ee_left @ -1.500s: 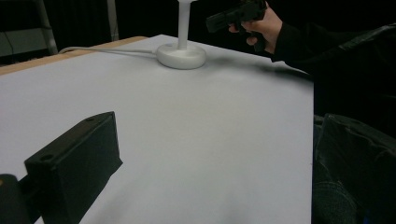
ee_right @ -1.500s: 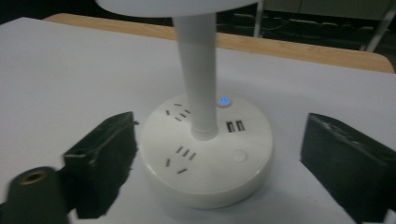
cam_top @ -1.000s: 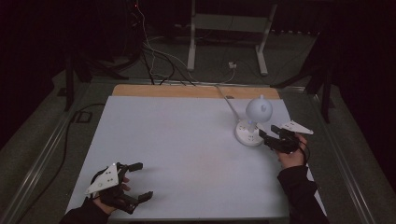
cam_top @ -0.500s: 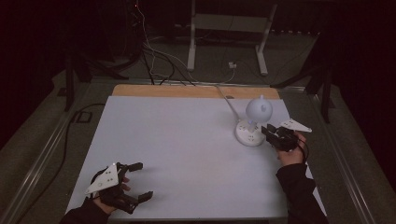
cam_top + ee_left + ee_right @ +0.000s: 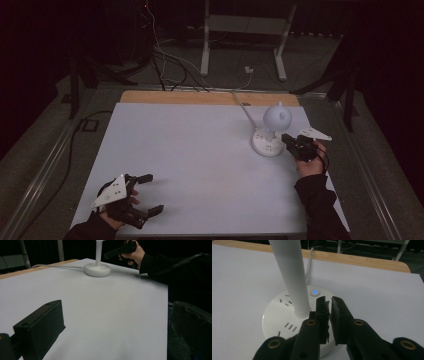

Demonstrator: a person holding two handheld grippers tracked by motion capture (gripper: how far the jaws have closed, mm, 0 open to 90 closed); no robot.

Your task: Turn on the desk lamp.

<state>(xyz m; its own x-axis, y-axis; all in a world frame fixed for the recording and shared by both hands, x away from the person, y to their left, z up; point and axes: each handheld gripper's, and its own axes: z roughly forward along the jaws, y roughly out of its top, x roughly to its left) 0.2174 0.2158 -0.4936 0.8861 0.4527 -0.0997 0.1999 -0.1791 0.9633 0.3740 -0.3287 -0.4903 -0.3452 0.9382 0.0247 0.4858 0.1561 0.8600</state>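
Altogether, one white desk lamp (image 5: 270,137) and two hand-held grippers are counted on a single white surface (image 5: 200,165). The lamp is set near the far right part of the surface, its round base (image 5: 287,322) carrying several socket slots and one small button lit blue (image 5: 314,292), with one white cord (image 5: 60,266) led off toward the wooden far edge (image 5: 200,97). The right hand-held gripper (image 5: 290,141) is held just beside the base, over its near rim; its jaws have just been closing and are now seen nearly together, with nothing clamped between them. The left hand-held gripper (image 5: 150,192) is held at the near left corner, jaws spread wide and empty. Broad bare room is left across the middle and left. No brand or readable writing can be made out.
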